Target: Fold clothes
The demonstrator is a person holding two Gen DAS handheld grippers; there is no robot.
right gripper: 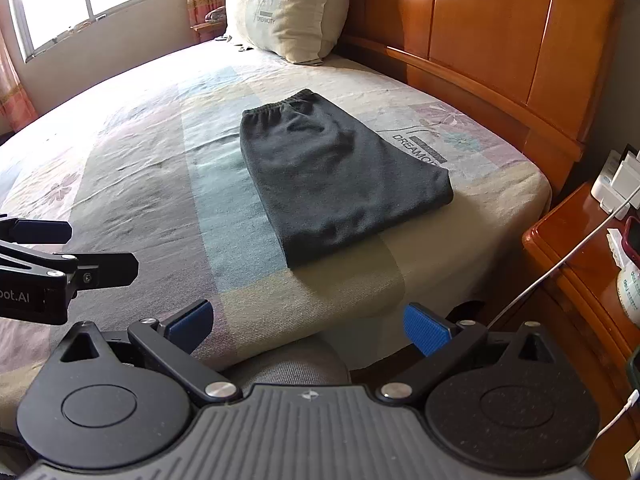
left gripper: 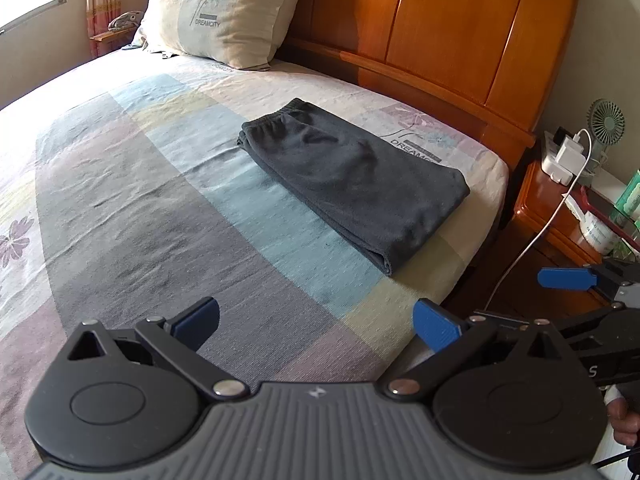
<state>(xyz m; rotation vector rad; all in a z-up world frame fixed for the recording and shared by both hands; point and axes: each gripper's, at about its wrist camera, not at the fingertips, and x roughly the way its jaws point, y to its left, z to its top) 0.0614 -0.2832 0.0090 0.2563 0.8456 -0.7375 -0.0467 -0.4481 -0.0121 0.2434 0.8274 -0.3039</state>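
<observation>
Trousers: dark grey trousers [left gripper: 352, 184] [right gripper: 340, 176], folded into a flat rectangle, lie on the bed sheet [left gripper: 152, 200] [right gripper: 132, 184] between the headboard and the bed's near edge, elastic waistband toward the pillow.
Trouser edges: the folded end toward the bedside table is thick and rounded; the corner nearest the grippers stops short of the mattress edge, with a strip of bare sheet between.
Left gripper: the left gripper [left gripper: 316, 322] hovers above the sheet, nearer the camera than the trousers and apart from them; its blue fingers [left gripper: 436, 328] are spread wide with nothing between them.
Right gripper: the right gripper [right gripper: 308, 326] hangs at the mattress edge, short of the trousers' near corner; its fingers [right gripper: 426, 332] are likewise wide apart and hold nothing.
Open room: on the window side of the trousers the sheet runs broad and bare, only lightly wrinkled.
Boundaries: the wooden headboard [left gripper: 440, 32] [right gripper: 500, 32] rises close behind the trousers; a pillow [left gripper: 224, 12] [right gripper: 288, 8] leans against it, well apart from the trousers; the bedside table [left gripper: 556, 216] [right gripper: 580, 272], carrying a white charger and cable, stands just past the mattress corner.
</observation>
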